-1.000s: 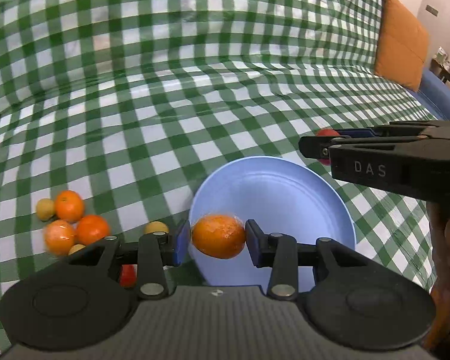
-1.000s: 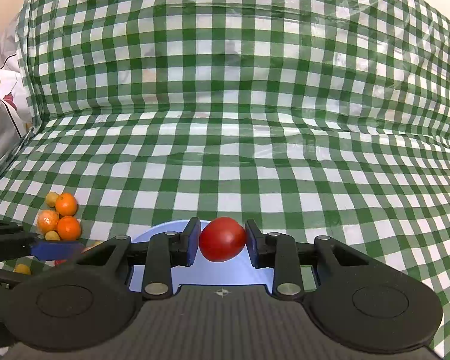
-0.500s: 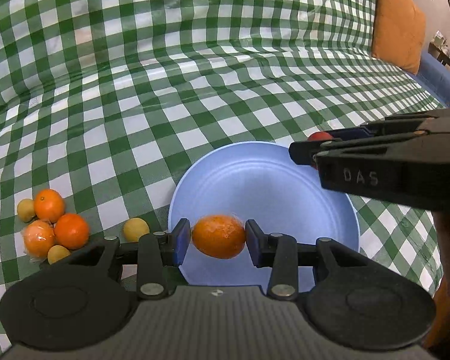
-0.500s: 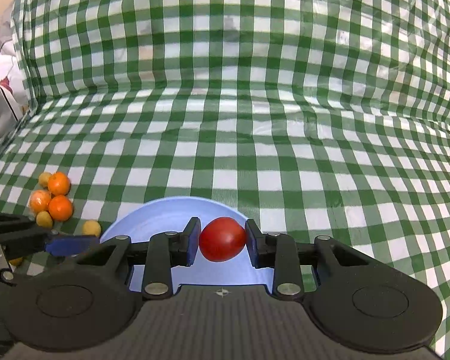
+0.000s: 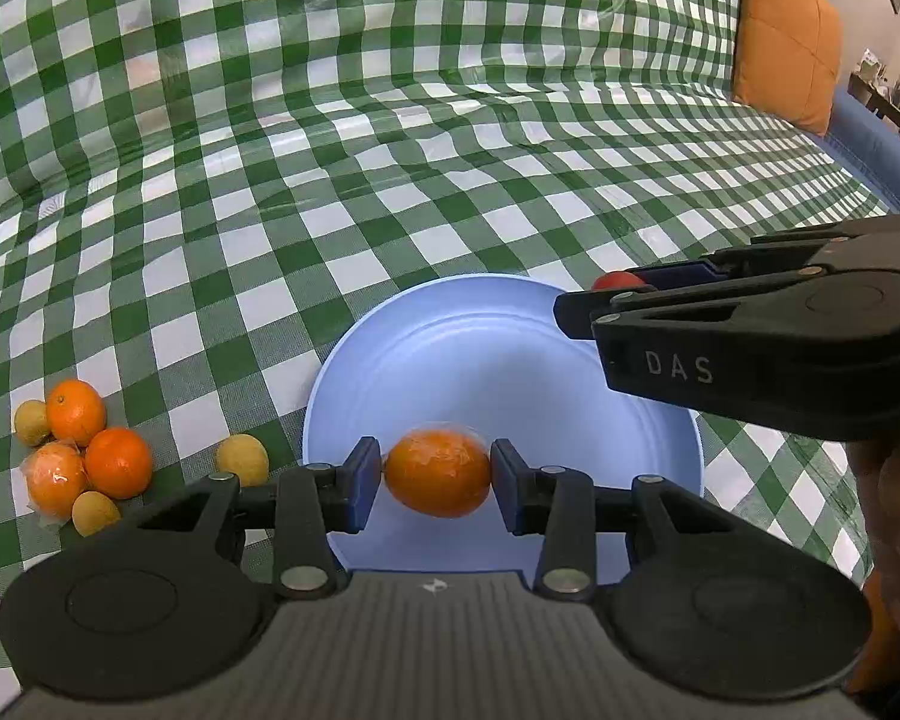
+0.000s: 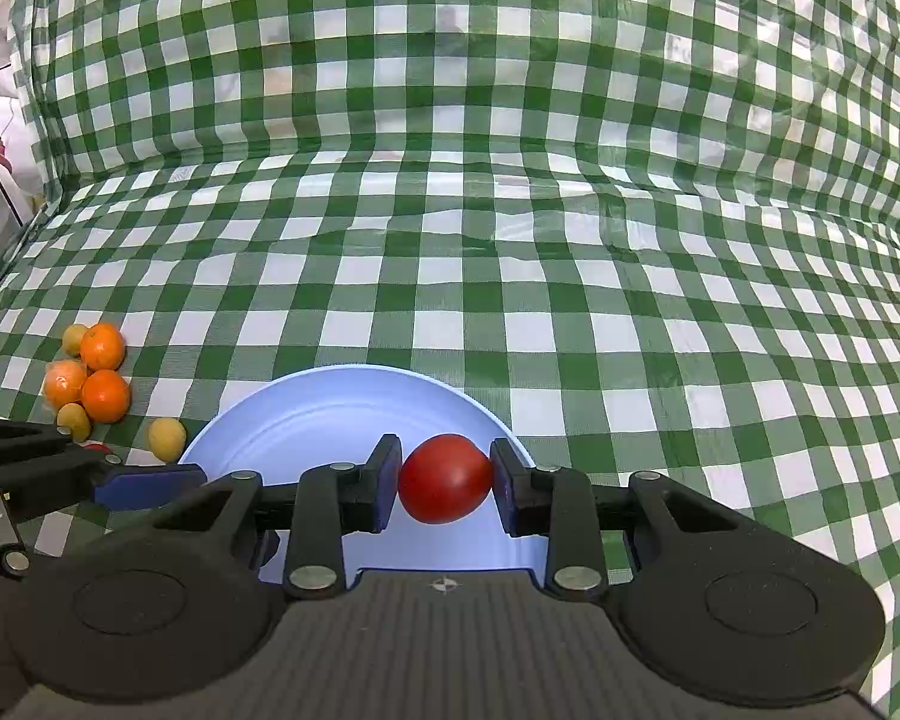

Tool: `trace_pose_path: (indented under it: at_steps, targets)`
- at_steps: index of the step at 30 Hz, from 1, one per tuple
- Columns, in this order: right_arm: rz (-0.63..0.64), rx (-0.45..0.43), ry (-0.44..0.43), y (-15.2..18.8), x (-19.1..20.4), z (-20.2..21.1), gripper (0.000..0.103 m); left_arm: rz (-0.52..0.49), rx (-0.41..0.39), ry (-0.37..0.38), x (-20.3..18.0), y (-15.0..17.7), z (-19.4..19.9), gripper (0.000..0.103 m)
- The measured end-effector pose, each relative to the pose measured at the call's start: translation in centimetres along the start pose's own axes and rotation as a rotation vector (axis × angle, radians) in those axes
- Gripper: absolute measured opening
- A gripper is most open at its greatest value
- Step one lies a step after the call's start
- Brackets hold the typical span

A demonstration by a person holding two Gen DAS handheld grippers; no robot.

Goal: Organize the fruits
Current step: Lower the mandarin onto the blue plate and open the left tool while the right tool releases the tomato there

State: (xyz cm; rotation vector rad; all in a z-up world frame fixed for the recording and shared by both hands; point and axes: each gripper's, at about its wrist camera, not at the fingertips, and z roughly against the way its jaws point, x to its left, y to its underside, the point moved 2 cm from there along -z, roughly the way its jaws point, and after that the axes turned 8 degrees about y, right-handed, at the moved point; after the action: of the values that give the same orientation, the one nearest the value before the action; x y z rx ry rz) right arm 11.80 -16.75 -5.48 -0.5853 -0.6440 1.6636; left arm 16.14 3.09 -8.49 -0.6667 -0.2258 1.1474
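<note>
Holding nearest you: your left gripper (image 5: 437, 480) pinches a plastic-wrapped orange (image 5: 437, 481) over the near part of the blue plate (image 5: 450, 360). Your right gripper (image 6: 446, 479) is clamped on a red tomato (image 6: 444, 478) above the same plate's right rim. Just left of the plate: one small yellow fruit (image 5: 242, 459) (lying apart). Further left: a cluster of oranges (image 5: 78, 450) and small yellow fruits, touching. Beyond: green checkered cloth (image 5: 390, 150); far right, an orange cushion (image 5: 786, 36).

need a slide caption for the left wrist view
Left gripper holds a wrapped orange above the blue plate; loose fruit pile waits alongside.
</note>
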Motion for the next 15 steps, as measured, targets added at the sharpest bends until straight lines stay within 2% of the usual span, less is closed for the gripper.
trace_pose_path:
  at_steps: [5, 8, 11, 15]
  targets:
    - [-0.009, 0.009, 0.007, -0.3, 0.5, -0.7, 0.034, 0.018, 0.005, 0.018, -0.3, 0.1, 0.1, 0.047]
    - [-0.040, 0.002, 0.036, -0.6, 0.4, -0.8, 0.054, 0.044, -0.003, 0.042, -0.6, 0.2, 0.5, 0.051]
    - [-0.085, -0.017, 0.041, -1.2, 0.1, -0.4, 0.054, 0.059, -0.036, 0.035, -0.3, 0.0, 1.3, 0.050]
    - [-0.137, -0.049, 0.075, -1.9, -0.2, 0.0, 0.055, 0.058, -0.123, -0.007, 0.8, -0.4, 2.9, 0.049]
